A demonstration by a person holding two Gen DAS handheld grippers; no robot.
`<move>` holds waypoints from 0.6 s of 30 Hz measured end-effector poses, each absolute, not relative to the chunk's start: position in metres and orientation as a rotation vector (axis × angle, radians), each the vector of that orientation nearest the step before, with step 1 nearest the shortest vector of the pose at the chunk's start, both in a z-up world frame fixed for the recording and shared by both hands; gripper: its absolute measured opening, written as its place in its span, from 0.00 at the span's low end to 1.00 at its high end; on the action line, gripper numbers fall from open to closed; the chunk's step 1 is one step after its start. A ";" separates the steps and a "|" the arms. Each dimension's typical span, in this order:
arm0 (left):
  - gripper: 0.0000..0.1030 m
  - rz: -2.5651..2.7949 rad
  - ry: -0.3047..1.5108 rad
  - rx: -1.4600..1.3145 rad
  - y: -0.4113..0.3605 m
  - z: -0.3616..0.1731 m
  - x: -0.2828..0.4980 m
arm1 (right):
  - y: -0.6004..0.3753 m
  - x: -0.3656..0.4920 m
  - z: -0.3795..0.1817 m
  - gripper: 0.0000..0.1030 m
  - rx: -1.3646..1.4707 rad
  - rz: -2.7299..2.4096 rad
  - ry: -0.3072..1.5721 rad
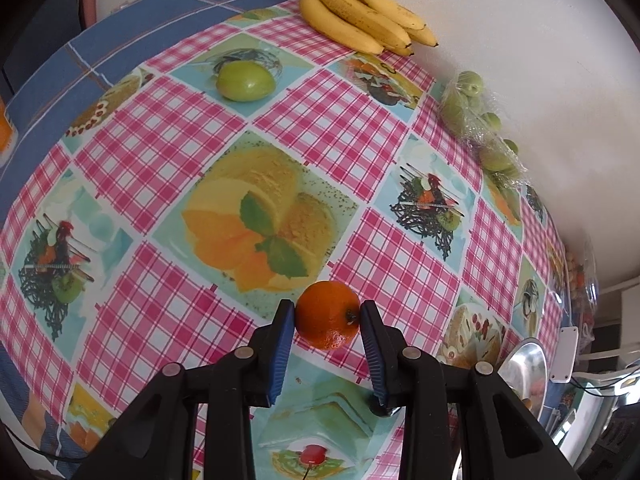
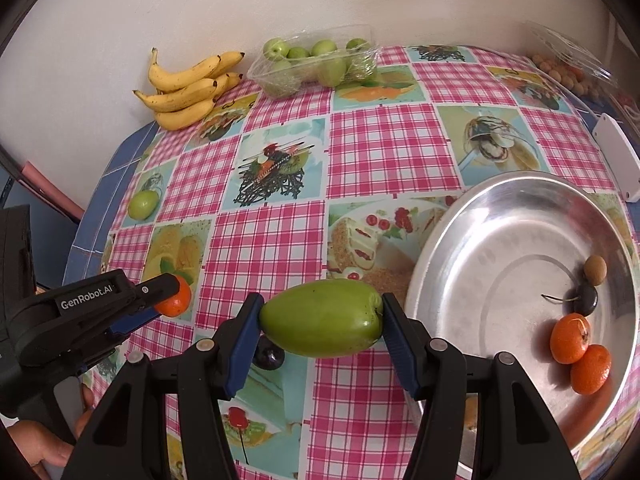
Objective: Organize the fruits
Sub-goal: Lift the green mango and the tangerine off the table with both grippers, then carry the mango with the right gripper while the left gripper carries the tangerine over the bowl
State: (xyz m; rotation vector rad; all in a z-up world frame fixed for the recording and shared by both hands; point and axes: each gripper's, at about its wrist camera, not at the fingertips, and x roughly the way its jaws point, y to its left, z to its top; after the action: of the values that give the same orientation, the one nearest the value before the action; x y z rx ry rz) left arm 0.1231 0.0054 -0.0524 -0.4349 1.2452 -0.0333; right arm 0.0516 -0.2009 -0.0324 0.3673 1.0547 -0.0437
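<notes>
Left gripper (image 1: pixel 327 316) pinches a small tangerine (image 1: pixel 328 315) between blue pads, above the tablecloth (image 1: pixel 168 152). Right gripper (image 2: pixel 322 316) clamps a green fruit (image 2: pixel 322 317) lengthwise, just left of the steel bowl (image 2: pixel 500 216). Table stands against a white wall (image 2: pixel 120 8); bananas (image 2: pixel 188 84) and a tray of green fruits (image 2: pixel 316 64) sit at the back, one loose green fruit (image 1: pixel 245 81) lies nearer. Only the right view shows the bowl's contents: two tangerines (image 2: pixel 580 352), a dark fruit (image 2: pixel 586 300), a brown one (image 2: pixel 595 270).
</notes>
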 end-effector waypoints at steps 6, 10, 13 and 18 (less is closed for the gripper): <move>0.35 -0.063 1.212 -0.388 -0.008 -0.040 0.120 | -0.219 0.043 -0.024 0.59 0.412 -0.064 1.035; 0.35 -0.086 1.205 -0.369 -0.018 -0.035 0.115 | -0.236 0.036 -0.023 0.59 0.446 -0.092 1.033; 0.35 -0.101 1.202 -0.352 -0.027 -0.034 0.113 | -0.250 0.029 -0.022 0.59 0.475 -0.114 1.025; 0.35 -0.133 1.201 -0.311 -0.046 -0.031 0.106 | -0.274 0.017 -0.022 0.59 0.532 -0.155 1.009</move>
State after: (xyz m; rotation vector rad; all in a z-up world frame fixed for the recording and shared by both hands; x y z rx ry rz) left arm 0.1058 -0.0458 -0.0313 -0.3106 1.2013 -0.1327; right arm 0.0171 -0.2744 -0.0221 0.5325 1.0085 -0.1554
